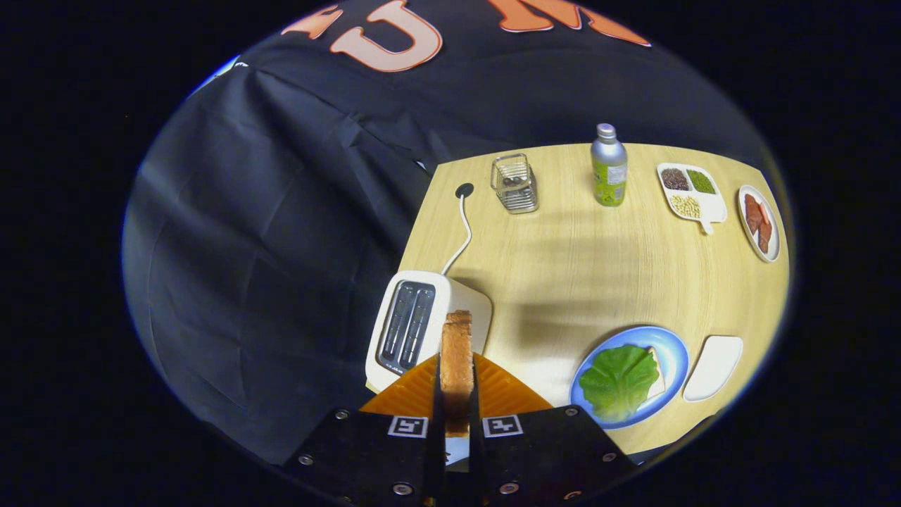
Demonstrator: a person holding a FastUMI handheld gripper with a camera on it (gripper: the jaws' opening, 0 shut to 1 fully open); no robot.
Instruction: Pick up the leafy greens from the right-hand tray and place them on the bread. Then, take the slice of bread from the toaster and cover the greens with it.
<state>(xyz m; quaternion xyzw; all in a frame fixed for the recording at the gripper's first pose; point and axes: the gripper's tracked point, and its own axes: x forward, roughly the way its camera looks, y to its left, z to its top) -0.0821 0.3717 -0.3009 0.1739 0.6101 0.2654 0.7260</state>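
Note:
My gripper point(457, 394) is shut on a slice of toasted bread point(457, 352), held on edge between the two fingers, high above the table. Just beyond and left of the slice stands the white toaster point(422, 325) with both slots dark. To the right of the fingers lies a blue plate point(672, 352) with a green lettuce leaf point(619, 382) spread over a slice of bread point(657, 373), of which a pale edge shows. A small white tray point(714, 366) sits right of the plate with nothing on it.
A wire basket point(514, 184), a metal bottle point(609, 165), a divided dish of beans point(690, 191) and a plate of meat slices point(759, 222) stand along the far side of the wooden table point(563, 267). The toaster's white cord point(461, 236) runs to a hole. Black cloth hangs left.

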